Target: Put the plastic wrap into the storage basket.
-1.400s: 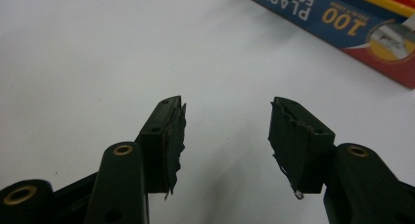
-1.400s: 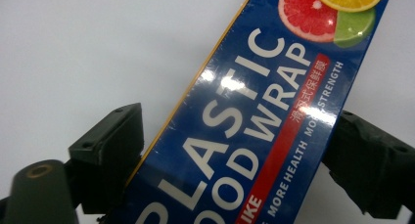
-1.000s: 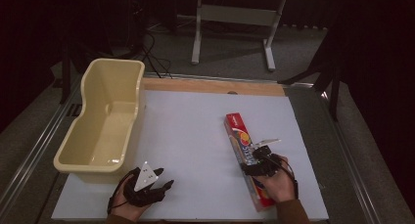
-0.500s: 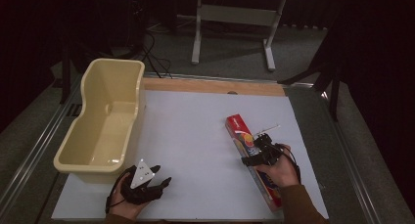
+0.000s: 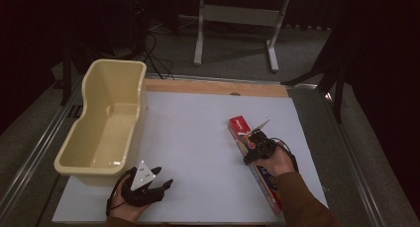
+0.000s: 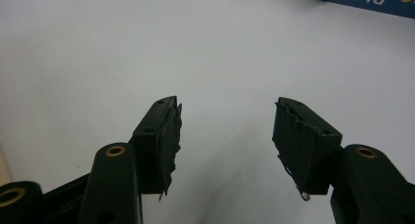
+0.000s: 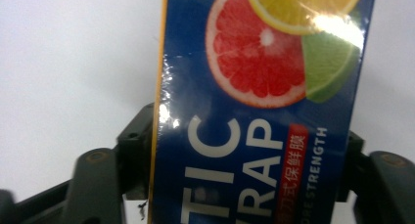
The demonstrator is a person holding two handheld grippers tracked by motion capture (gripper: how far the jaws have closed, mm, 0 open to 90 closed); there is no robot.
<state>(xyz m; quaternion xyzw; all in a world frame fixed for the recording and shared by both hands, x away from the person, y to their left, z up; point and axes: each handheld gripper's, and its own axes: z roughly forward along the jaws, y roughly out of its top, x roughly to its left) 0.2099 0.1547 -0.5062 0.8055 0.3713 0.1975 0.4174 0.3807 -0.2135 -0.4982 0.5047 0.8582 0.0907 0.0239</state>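
**2 hand-held grippers at a white table, 1 closed on a plastic wrap box**

In the high view, a white table [image 5: 198,138] takes up the middle of the frame. A long plastic wrap box [image 5: 253,160] lies at the lower right, running from centre right toward the bottom edge. The right gripper [image 5: 253,148] sits over the box's middle. In the right gripper view, its 2 black jaws press against both long sides of the blue box, printed with citrus slices. The left gripper [image 5: 161,183] rests at the lower left, jaws spread wide with nothing between them. Just above it, at the left, stands a cream plastic tub [image 5: 106,120].
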